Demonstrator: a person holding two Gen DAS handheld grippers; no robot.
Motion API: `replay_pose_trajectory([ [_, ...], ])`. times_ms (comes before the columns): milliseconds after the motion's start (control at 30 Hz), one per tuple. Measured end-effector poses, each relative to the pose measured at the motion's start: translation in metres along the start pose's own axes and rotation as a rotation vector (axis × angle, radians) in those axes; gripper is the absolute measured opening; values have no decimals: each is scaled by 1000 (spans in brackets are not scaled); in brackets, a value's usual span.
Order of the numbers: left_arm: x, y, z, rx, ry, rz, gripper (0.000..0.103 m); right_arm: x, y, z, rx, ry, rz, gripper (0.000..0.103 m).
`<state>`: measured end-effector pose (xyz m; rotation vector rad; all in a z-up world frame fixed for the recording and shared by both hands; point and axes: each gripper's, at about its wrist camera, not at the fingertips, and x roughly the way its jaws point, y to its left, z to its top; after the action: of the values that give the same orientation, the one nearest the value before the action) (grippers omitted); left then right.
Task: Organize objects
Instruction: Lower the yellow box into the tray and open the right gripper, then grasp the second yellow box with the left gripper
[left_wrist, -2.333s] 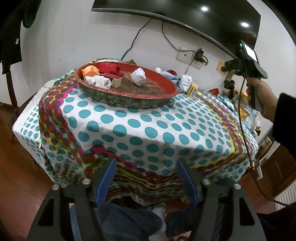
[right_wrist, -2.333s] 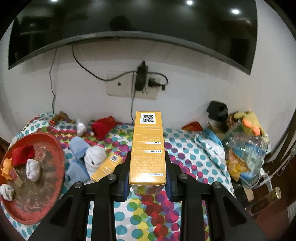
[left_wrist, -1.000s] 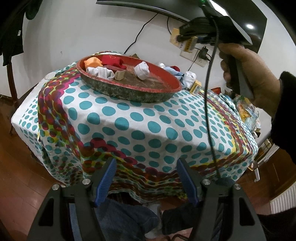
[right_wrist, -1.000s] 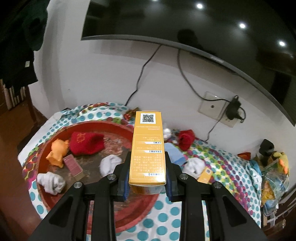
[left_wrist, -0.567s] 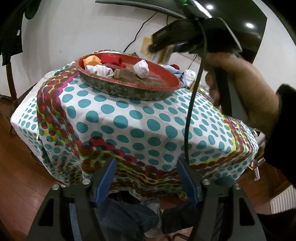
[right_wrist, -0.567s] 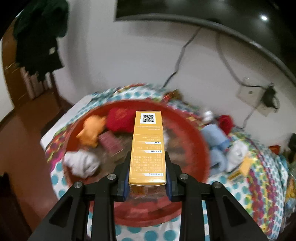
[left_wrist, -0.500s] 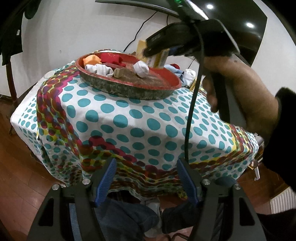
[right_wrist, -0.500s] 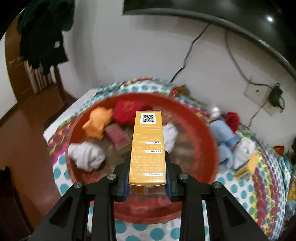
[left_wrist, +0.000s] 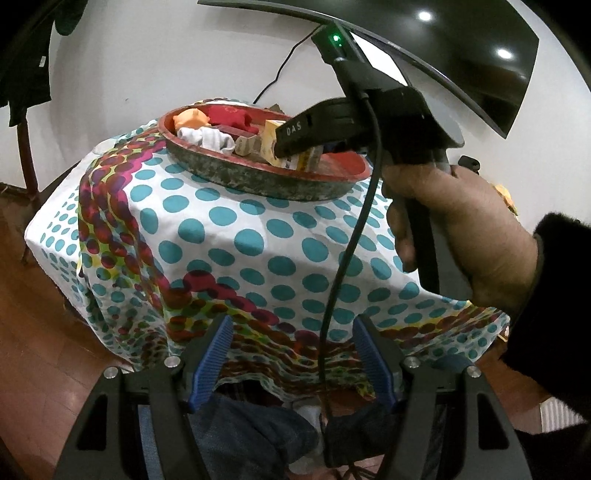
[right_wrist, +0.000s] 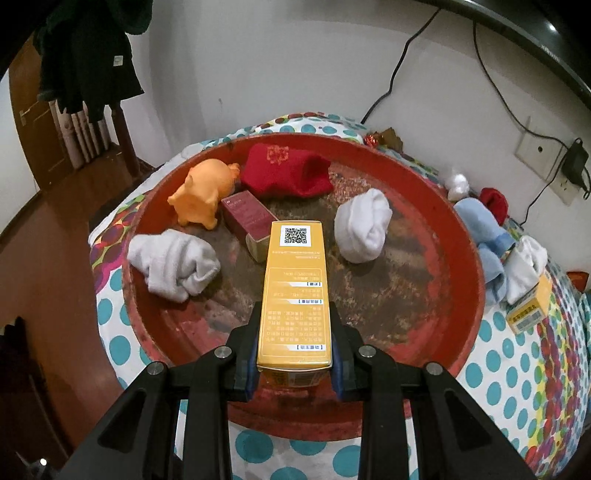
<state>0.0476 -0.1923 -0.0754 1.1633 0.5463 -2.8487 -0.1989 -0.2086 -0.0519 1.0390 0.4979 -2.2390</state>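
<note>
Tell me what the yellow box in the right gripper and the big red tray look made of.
Yellow box: likely printed cardboard, slightly glossy; sharp folded edges, QR code. Red tray: probably painted metal; paint worn to brown patches on the floor, mottled grey outer wall.

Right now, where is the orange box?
The orange box is clamped in the right hand-held gripper, held over the red tray, its far end near the maroon box and the white sock ball.
</note>
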Motion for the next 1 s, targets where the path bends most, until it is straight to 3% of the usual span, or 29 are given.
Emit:
replay_pose_trajectory([
  [267,1,0,0,-3,4,1,69,9,3,-4,-1,12,13,30],
  [333,1,0,0,-2,1,3,69,8,3,-6,-2,5,17,42],
  [400,1,-1,0,3,-5,5,69,-7,0,-5,-2,-69,-7,82],
  [533,-5,-5,1,30,-41,10,69,-43,-28,-4,55,-196,-9,88],
  [667,-14,-13,1,84,-102,28,69,-65,-88,-13,133,-263,-185,100],
  [800,-27,-21,5,126,-206,22,69,-50,-197,-51,318,-189,-414,100],
  [867,-26,-26,7,149,-223,28,69,-45,-246,-73,411,-155,-481,101],
  [1000,-5,-42,24,183,-171,29,69,-49,-313,-99,540,-147,-530,101],
])
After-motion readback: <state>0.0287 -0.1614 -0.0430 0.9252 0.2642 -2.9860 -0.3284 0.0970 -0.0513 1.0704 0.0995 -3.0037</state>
